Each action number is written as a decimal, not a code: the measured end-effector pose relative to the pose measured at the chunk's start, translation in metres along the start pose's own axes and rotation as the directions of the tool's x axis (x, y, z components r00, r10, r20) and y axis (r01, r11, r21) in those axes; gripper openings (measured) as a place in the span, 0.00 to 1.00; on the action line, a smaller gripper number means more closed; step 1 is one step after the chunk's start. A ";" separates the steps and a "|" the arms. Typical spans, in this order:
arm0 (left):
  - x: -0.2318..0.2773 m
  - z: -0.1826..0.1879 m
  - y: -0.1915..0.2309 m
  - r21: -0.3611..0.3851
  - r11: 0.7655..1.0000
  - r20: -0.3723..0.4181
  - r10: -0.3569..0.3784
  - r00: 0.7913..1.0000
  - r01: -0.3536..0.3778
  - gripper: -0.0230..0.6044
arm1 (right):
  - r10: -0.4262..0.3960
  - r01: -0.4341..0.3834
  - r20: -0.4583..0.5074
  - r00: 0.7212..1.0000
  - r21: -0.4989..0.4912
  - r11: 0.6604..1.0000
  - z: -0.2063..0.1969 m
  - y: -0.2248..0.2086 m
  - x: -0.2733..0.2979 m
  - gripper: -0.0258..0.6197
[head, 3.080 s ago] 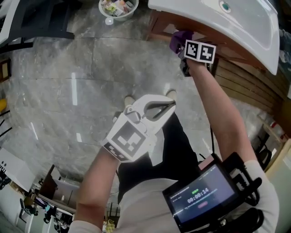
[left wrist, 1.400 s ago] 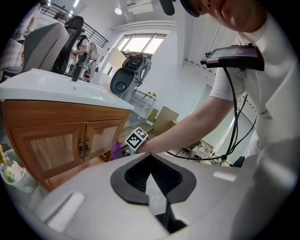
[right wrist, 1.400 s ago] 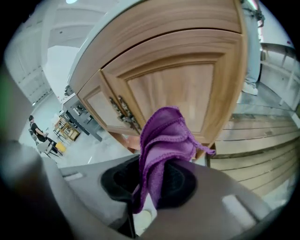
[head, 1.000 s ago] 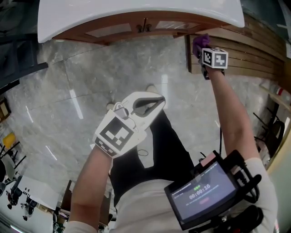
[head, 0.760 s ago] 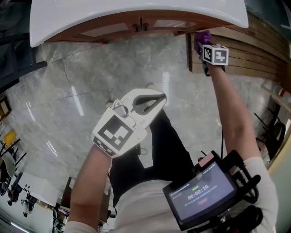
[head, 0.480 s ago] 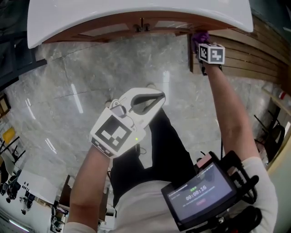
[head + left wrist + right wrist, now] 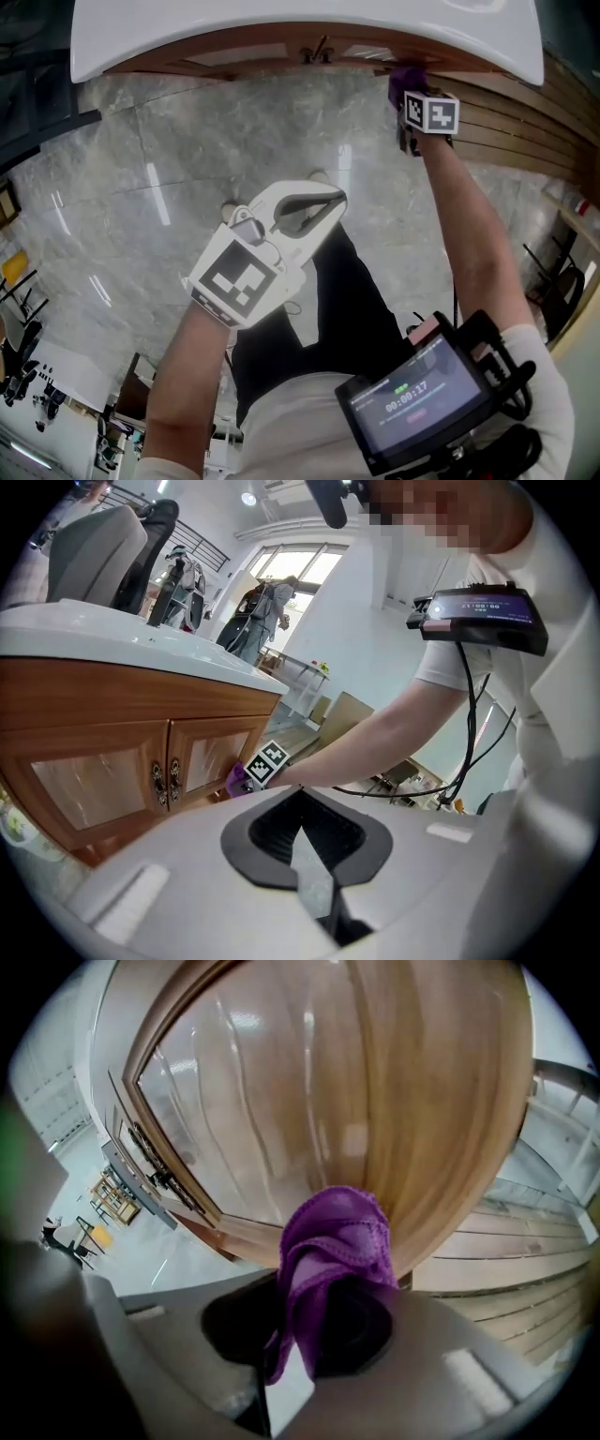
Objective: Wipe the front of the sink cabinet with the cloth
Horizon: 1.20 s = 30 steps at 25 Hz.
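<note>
A purple cloth (image 7: 405, 77) is bunched in my right gripper (image 7: 410, 94), which is shut on it and presses it against the right end of the wooden sink cabinet (image 7: 234, 56), just under the white sink top (image 7: 281, 23). In the right gripper view the cloth (image 7: 337, 1241) lies against the cabinet's wood (image 7: 375, 1101), right of the door panel and its handles (image 7: 155, 1162). My left gripper (image 7: 339, 197) hangs over the floor, shut and holding nothing. The left gripper view shows the cabinet doors (image 7: 94, 761), the cloth (image 7: 234, 778) and the right gripper's marker cube (image 7: 265, 761).
A wooden slatted wall (image 7: 525, 131) adjoins the cabinet on the right. Glossy grey marble floor (image 7: 141, 187) spreads below. A small screen (image 7: 422, 398) is strapped to my right arm. People and a chair (image 7: 262, 611) stand far behind in the left gripper view.
My right gripper with the cloth has slid a little left and up along the cabinet's right end. The left gripper has hardly moved.
</note>
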<state>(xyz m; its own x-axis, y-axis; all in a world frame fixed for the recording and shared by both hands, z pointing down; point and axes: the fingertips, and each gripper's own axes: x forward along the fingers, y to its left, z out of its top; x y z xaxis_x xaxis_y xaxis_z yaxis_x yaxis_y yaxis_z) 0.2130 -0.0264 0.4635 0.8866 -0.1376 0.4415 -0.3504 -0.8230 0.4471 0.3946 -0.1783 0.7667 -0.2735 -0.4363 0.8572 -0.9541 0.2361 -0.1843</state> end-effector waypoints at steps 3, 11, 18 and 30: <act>-0.009 -0.004 0.006 -0.007 1.000 0.006 0.008 1.000 -0.008 0.05 | 0.016 -0.016 0.001 1.000 -0.012 1.000 0.004 0.018 0.010 0.17; -0.036 -0.010 0.012 -0.012 0.999 0.029 0.031 0.999 -0.030 0.05 | 0.040 -0.039 0.002 0.999 -0.041 0.998 0.013 0.061 0.023 0.17; -0.062 -0.016 0.018 -0.020 0.998 0.051 0.063 0.997 -0.062 0.05 | 0.066 -0.066 -0.009 0.998 -0.080 0.995 0.018 0.098 0.033 0.17; -0.104 -0.028 0.027 -0.037 0.993 0.088 0.119 0.989 -0.116 0.05 | 0.099 -0.101 -0.024 0.995 -0.126 0.987 0.028 0.159 0.050 0.17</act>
<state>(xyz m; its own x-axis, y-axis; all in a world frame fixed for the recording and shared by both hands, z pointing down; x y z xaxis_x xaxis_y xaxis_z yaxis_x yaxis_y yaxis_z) 0.1030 -0.0192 0.4513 0.8617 -0.2827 0.4215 -0.4621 -0.7804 0.4212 0.2261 -0.1868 0.7664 -0.3638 -0.3901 0.8459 -0.8984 0.3868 -0.2080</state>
